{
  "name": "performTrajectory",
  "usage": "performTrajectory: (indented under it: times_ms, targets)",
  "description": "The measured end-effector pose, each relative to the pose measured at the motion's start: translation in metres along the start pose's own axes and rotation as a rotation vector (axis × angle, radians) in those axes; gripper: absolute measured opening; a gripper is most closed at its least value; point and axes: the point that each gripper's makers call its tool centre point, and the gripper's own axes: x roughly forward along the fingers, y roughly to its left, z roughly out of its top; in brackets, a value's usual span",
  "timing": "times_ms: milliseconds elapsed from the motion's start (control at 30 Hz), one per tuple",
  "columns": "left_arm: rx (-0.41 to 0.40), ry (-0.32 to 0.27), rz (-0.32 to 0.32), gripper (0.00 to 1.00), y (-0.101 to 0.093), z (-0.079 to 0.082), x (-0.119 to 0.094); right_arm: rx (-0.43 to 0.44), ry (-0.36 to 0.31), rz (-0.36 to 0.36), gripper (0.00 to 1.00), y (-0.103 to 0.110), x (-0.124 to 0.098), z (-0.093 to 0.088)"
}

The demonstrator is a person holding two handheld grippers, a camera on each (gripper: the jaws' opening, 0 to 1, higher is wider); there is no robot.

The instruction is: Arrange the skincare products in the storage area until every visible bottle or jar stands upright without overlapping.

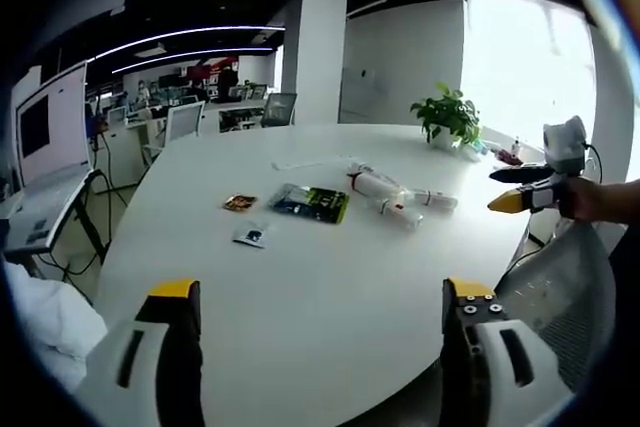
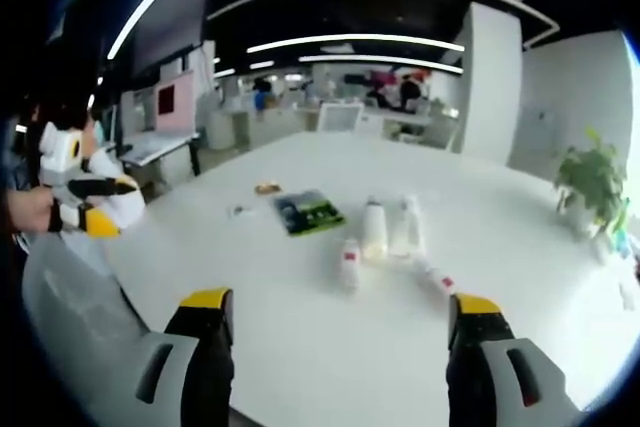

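Several white skincare bottles lie on their sides in a loose cluster on the white table [image 1: 300, 307], right of its middle. In the left gripper view I pick out one bottle [image 1: 375, 184], a second [image 1: 400, 213] and a third [image 1: 436, 199]. In the right gripper view they show as a pair side by side [image 2: 373, 227] [image 2: 408, 225], with a smaller bottle [image 2: 348, 265] and a thin tube [image 2: 440, 280] nearer me. My left gripper [image 1: 320, 292] is open over the near table edge, well short of them. My right gripper [image 2: 340, 302] is also open, with nothing between its jaws.
A green and black packet [image 1: 310, 203] [image 2: 308, 213] lies flat left of the bottles, with a small brown sachet [image 1: 240, 203] and a white sachet [image 1: 250, 237] beyond it. A potted plant [image 1: 448, 115] stands at the far edge. A mesh chair back [image 1: 560, 287] is at the table's side.
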Motion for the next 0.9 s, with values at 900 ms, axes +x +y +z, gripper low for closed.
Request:
performTrajectory:
  times_ms: [900]
  targets:
    - [-0.015, 0.015, 0.004, 0.92, 0.0005, -0.0028, 0.001, 0.006, 0.023, 0.01, 0.89, 0.0016, 0.0017, -0.0036]
